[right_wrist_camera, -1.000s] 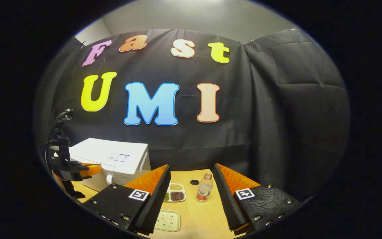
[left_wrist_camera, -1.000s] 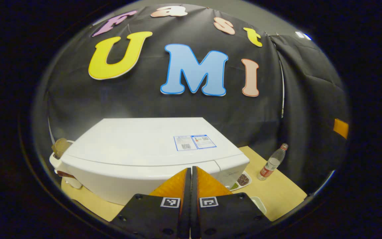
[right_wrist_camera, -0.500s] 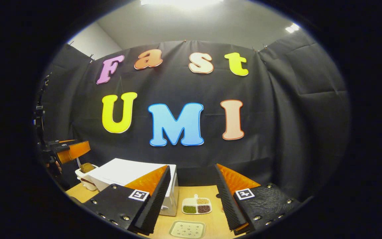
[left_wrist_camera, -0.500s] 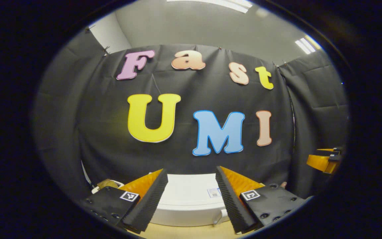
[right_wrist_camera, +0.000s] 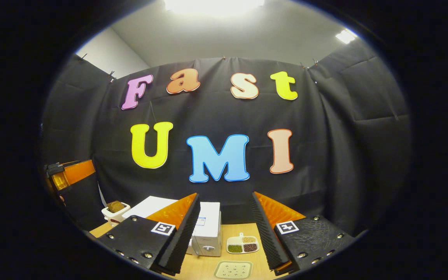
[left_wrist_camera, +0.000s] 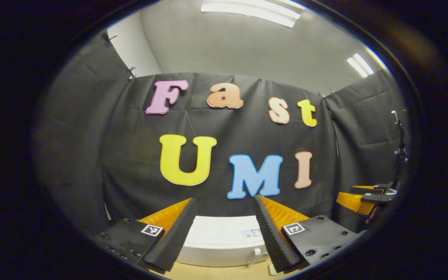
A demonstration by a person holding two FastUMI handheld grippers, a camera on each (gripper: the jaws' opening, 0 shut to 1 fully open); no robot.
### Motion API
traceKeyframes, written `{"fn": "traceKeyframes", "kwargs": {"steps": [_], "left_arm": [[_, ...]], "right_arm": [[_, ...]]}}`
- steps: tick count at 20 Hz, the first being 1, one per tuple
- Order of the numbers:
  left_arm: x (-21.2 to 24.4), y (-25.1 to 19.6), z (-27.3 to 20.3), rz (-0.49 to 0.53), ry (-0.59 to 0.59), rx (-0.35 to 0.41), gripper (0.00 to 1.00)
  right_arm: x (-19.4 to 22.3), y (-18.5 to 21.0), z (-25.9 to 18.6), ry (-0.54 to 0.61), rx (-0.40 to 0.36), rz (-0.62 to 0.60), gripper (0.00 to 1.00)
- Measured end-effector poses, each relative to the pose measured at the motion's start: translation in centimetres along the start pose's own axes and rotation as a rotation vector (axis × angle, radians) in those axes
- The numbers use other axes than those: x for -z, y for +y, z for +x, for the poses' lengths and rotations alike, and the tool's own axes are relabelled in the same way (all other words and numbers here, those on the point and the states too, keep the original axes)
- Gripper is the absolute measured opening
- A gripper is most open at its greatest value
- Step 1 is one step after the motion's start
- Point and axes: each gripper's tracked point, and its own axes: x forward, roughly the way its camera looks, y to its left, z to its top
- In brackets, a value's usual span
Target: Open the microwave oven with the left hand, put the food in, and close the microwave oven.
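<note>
A white microwave oven (left_wrist_camera: 220, 238) stands on the wooden table, low between the fingers of my left gripper (left_wrist_camera: 223, 200), which is open, empty and held back from it. In the right gripper view the microwave oven (right_wrist_camera: 208, 227) sits left of centre with its front door looking closed. A white divided dish of beans and grains (right_wrist_camera: 242, 245) lies just right of it. My right gripper (right_wrist_camera: 224, 194) is open, empty and well above the table. The left gripper (right_wrist_camera: 68, 175) appears at the far left, and the right gripper (left_wrist_camera: 364, 199) at the far right of the left gripper view.
A white container holding something brown (right_wrist_camera: 116, 210) stands left of the microwave. A pale flat tray with small specks (right_wrist_camera: 233, 269) lies near the table's front edge (right_wrist_camera: 204, 268). Black cloth walls close the booth behind and on both sides.
My left gripper went from shut to open and drew back and up from the microwave. Both views tilted upward, showing more wall and ceiling. The bottle has left the right gripper view.
</note>
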Motion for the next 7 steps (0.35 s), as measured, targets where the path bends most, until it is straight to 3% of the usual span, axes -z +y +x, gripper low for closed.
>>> {"fn": "traceKeyframes", "kwargs": {"steps": [7], "left_arm": [[0.4, 1.1, -1.0, -0.009, 0.008, 0.046, 0.96]], "right_arm": [[-1.0, 0.7, -2.1, 0.010, 0.060, 0.015, 0.80]]}}
